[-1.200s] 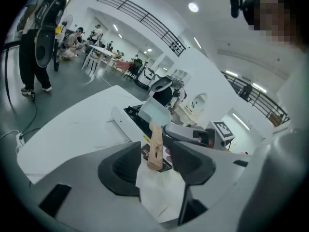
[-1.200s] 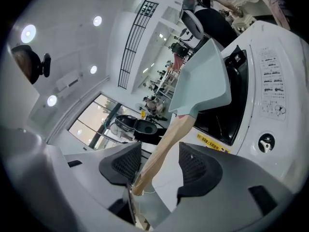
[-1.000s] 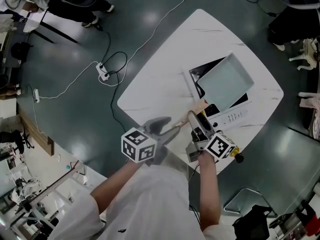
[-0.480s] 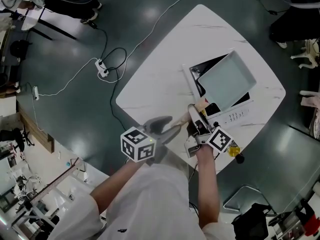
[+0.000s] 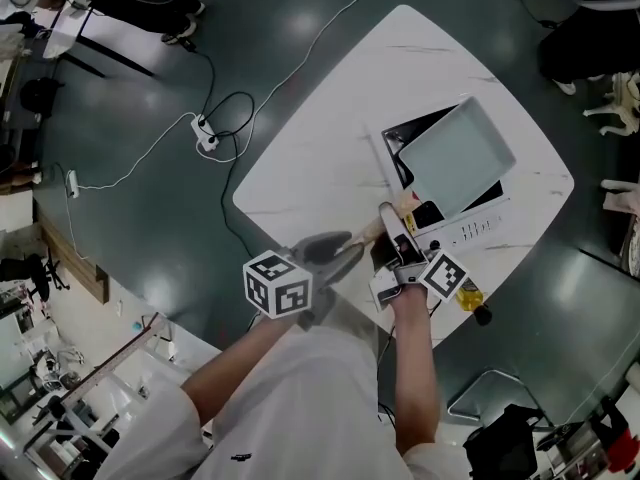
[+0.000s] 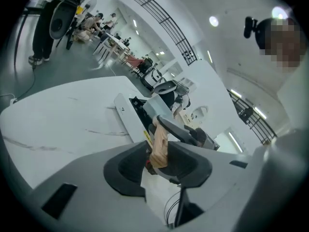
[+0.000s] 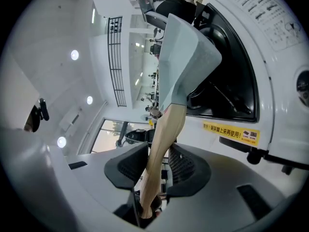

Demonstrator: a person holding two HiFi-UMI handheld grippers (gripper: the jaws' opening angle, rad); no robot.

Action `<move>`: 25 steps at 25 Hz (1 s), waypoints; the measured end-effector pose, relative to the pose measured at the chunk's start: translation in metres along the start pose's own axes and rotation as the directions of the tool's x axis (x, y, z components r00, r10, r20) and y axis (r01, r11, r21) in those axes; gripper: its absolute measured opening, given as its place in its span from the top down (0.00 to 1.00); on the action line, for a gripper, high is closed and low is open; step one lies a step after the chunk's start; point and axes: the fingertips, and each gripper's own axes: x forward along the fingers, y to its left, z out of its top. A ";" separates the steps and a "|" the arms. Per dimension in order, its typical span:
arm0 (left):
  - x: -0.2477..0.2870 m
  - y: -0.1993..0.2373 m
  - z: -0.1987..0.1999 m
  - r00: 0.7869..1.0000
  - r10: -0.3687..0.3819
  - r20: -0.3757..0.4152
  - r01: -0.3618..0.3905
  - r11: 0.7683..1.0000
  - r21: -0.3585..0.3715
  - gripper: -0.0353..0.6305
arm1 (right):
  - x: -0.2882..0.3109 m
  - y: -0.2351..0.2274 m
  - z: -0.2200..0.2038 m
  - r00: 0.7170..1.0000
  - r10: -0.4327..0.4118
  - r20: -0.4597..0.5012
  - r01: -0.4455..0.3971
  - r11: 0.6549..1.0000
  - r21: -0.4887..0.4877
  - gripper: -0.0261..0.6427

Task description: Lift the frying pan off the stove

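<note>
A pale blue square frying pan (image 5: 455, 158) sits on the black-topped stove (image 5: 470, 230), its wooden handle (image 5: 385, 223) pointing at me. My right gripper (image 5: 392, 230) is on the handle's middle. In the right gripper view its closing jaws touch the handle (image 7: 164, 144) on both sides, below the pan (image 7: 186, 57). My left gripper (image 5: 335, 251) is at the handle's free end. In the left gripper view the handle's end (image 6: 159, 146) lies between that gripper's (image 6: 157, 158) closing jaws, with a thin gap at the left pad.
The stove stands at the near right of a white table (image 5: 320, 138). A power strip with cables (image 5: 208, 143) lies on the dark floor to the left. A yellow object (image 5: 468, 296) is beside my right hand. A chair frame (image 5: 490, 398) is at lower right.
My right gripper has crept forward along the handle toward the pan. The left gripper has shifted slightly up and right toward the handle's end. The pan has stayed on the stove.
</note>
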 end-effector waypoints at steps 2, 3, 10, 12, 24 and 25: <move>0.002 -0.002 0.000 0.999 -0.033 0.013 0.033 0.998 -0.053 0.78 | 0.000 0.001 0.000 1.000 0.010 -0.005 -0.010 1.000 -0.001 0.78; 0.003 -0.004 0.000 0.999 -0.050 0.017 0.051 0.996 -0.076 0.79 | 0.000 0.001 0.001 1.000 0.016 -0.006 -0.016 1.000 0.001 0.78; 0.005 -0.009 -0.005 0.998 -0.066 -0.002 0.066 0.995 -0.075 0.80 | -0.002 0.002 -0.001 0.999 0.045 -0.015 -0.045 0.999 0.004 0.79; 0.005 -0.008 -0.006 0.998 -0.056 -0.002 0.056 0.996 -0.065 0.80 | -0.002 0.001 -0.002 0.999 0.049 -0.016 -0.049 0.999 0.012 0.79; -0.019 -0.021 -0.015 0.999 -0.034 -0.027 0.034 0.999 0.013 0.80 | -0.015 0.016 -0.024 0.997 0.073 -0.038 -0.072 0.997 0.019 0.79; -0.021 -0.022 -0.017 0.999 -0.036 -0.030 0.036 0.999 0.016 0.80 | -0.017 0.018 -0.025 0.997 0.072 -0.037 -0.072 0.997 0.016 0.79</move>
